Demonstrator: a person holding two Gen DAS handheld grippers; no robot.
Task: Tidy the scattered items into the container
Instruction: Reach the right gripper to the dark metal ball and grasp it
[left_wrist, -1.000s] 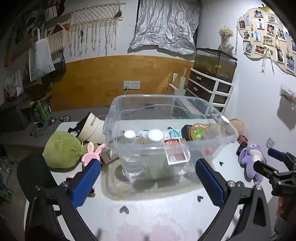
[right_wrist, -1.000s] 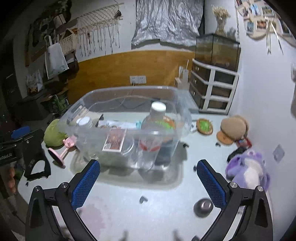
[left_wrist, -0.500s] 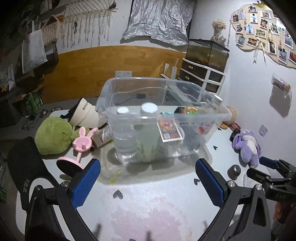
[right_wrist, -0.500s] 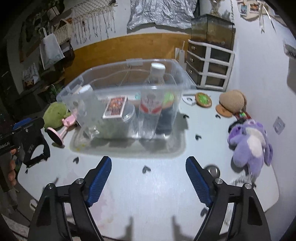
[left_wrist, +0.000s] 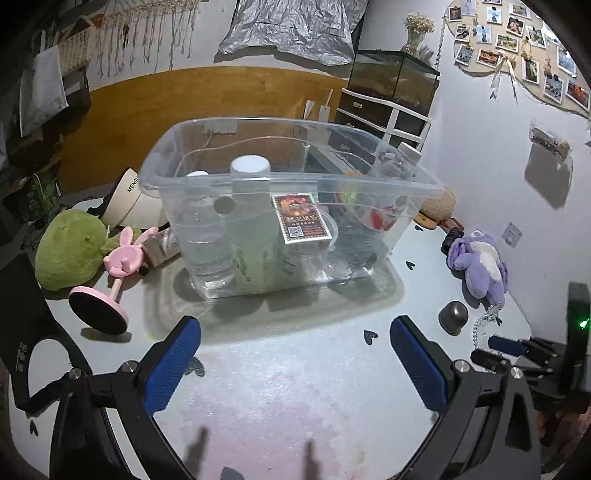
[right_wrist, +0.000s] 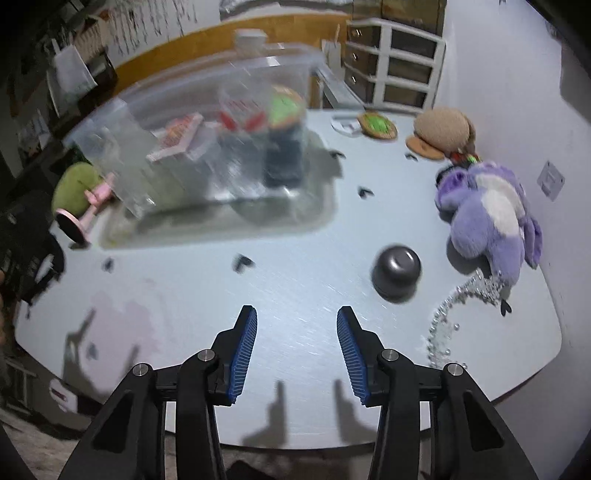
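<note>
Bin (left_wrist: 295, 177) on desk (left_wrist: 295, 387): holds bottles (left_wrist: 251, 221), card box (left_wrist: 301, 218).

Still out: green plush (left_wrist: 70, 247), pink stand (left_wrist: 110, 284), cap (left_wrist: 127, 195), purple plush (right_wrist: 487, 210), dome (right_wrist: 397, 271), bead chain (right_wrist: 454, 302), brown plush (right_wrist: 441, 131).

Left tool (left_wrist: 295, 365) wide, empty. Right tool (right_wrist: 296, 347) narrower, empty.

Partly done.

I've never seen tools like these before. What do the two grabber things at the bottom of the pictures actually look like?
Each hand-held gripper is a black plastic frame with two angled fingers. The left hand-held gripper and the right hand-held gripper both carry bright blue, ribbed pads on the inner faces, fixed with round silver bolts. Triangular cut-outs lighten the black arms. No cables or sleeves show.
</note>
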